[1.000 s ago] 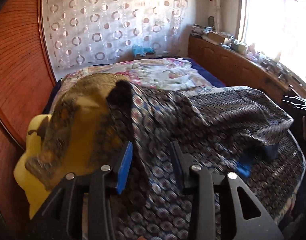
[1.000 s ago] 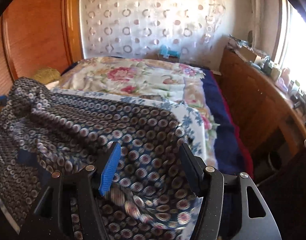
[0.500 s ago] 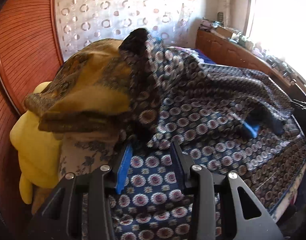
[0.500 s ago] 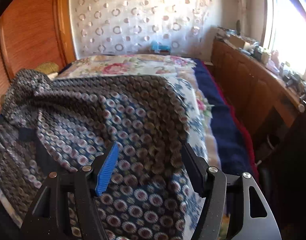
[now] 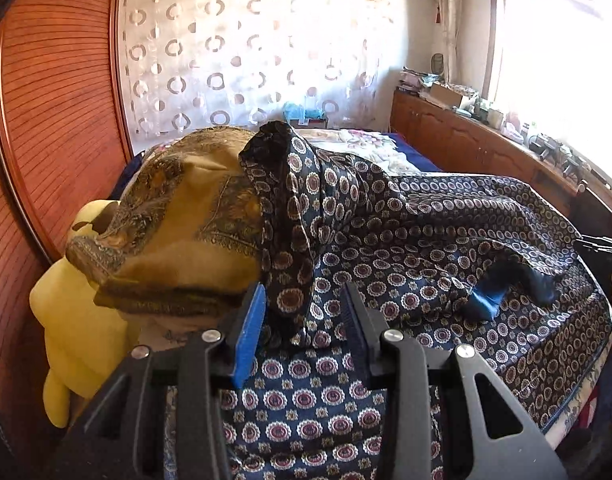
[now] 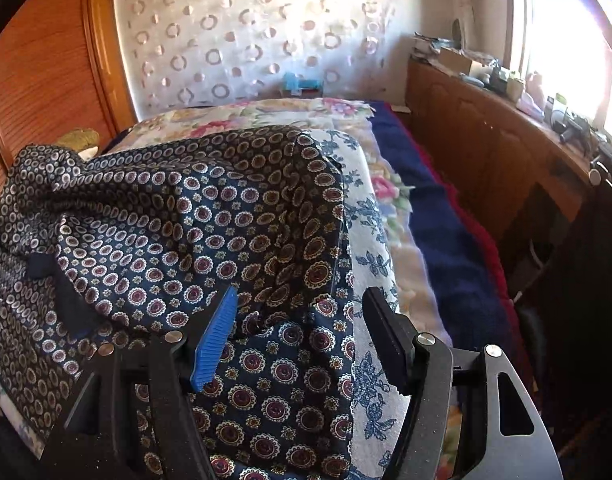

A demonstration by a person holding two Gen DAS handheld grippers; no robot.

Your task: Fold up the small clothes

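A navy patterned cloth printed with small ringed medallions lies spread and rumpled across the near end of the bed, one fold doubled back over itself and a corner peaked up at far left. The left gripper has a hanging fold of that silky fabric between its fingers, though whether the pads press on it cannot be told. The right gripper hovers over the cloth's right edge with its fingers spread wide, released, the cloth lying below them. At left, an ochre paisley scarf drapes over a smooth yellow cushion against the ribbed wooden headboard. Beyond, a floral quilt covers the far bed before a sheer curtain dotted with rings.
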